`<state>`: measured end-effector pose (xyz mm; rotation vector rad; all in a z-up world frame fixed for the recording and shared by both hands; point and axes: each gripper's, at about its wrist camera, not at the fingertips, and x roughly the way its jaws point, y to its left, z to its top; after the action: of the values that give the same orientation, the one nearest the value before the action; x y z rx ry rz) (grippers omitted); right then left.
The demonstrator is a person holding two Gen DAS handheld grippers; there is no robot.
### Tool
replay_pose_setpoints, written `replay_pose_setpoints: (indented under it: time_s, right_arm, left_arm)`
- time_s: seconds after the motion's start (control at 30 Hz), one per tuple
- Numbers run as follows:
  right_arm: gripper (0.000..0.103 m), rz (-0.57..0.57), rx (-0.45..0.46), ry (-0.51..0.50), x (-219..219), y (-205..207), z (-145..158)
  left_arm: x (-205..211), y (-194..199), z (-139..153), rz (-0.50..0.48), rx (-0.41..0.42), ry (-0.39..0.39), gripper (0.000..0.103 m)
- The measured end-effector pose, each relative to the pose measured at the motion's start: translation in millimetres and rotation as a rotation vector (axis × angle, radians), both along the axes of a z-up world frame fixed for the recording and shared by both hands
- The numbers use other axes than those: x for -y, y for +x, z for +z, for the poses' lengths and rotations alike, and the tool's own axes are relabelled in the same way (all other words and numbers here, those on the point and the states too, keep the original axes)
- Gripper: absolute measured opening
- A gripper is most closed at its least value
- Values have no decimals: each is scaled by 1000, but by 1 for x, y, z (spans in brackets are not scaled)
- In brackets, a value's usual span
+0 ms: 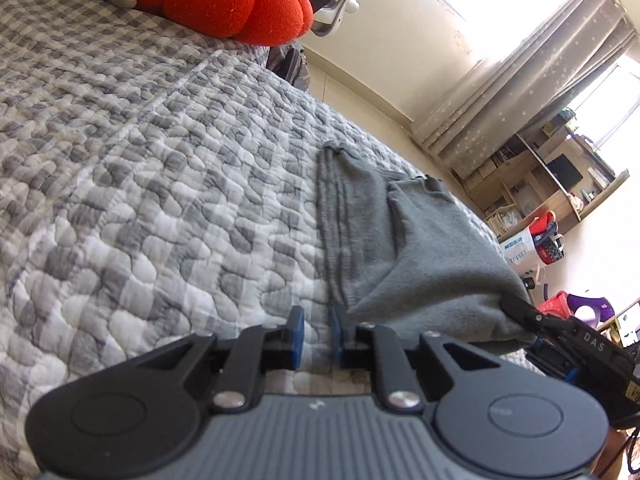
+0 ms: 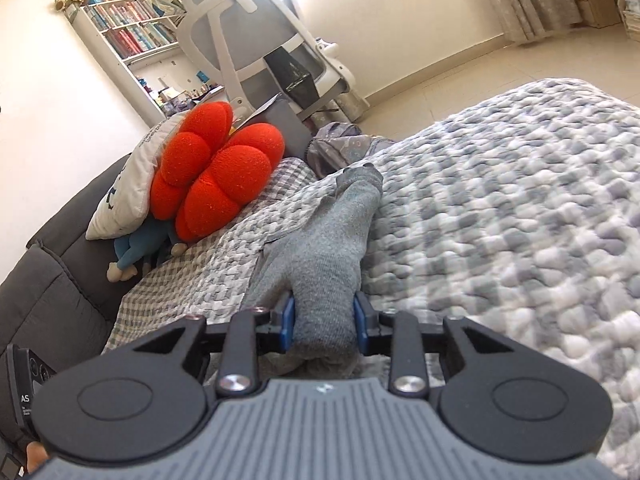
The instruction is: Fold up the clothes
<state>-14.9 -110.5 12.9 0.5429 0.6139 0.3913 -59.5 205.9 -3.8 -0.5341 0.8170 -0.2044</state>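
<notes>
A grey knit garment (image 1: 404, 248) lies on the quilted grey-and-white bedspread (image 1: 160, 184). My left gripper (image 1: 318, 334) is open by a narrow gap just above the bedspread, with the garment's hemmed edge right beside its right finger and nothing between the pads. My right gripper (image 2: 324, 326) is shut on a bunched fold of the same garment (image 2: 328, 248), which stretches away from it across the bed. In the left wrist view the right gripper (image 1: 532, 320) shows at the right, pinching the garment's near corner.
A red flower-shaped cushion (image 2: 212, 172), a white pillow (image 2: 132, 184) and a blue plush toy (image 2: 136, 252) sit at the bed's head by a dark grey headboard (image 2: 48, 280). A white office chair (image 2: 264, 44), bookshelf (image 2: 124, 28), curtains (image 1: 532, 80) and floor clutter (image 1: 548, 240) stand beyond.
</notes>
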Motion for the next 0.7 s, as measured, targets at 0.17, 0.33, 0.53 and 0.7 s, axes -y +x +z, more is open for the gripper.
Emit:
replay_pose_setpoints:
  time_s: [0.17,0.33,0.53,0.7]
  right_arm:
    - [32,-11,5,20,12,-7,-23]
    - [47,4,18,85,21,-2,-35]
    - [73,22,1,141,32,-6,-30]
    - [78,8,-40,196,32,-1,-26]
  left_arm:
    - [-6,-2,7,5,63,-45,14]
    - [6,-3,19,-28,101,-25,24]
    - [20,0,3,-56,71,-47,50]
    - [31,4,-3,-47,70,-33,58]
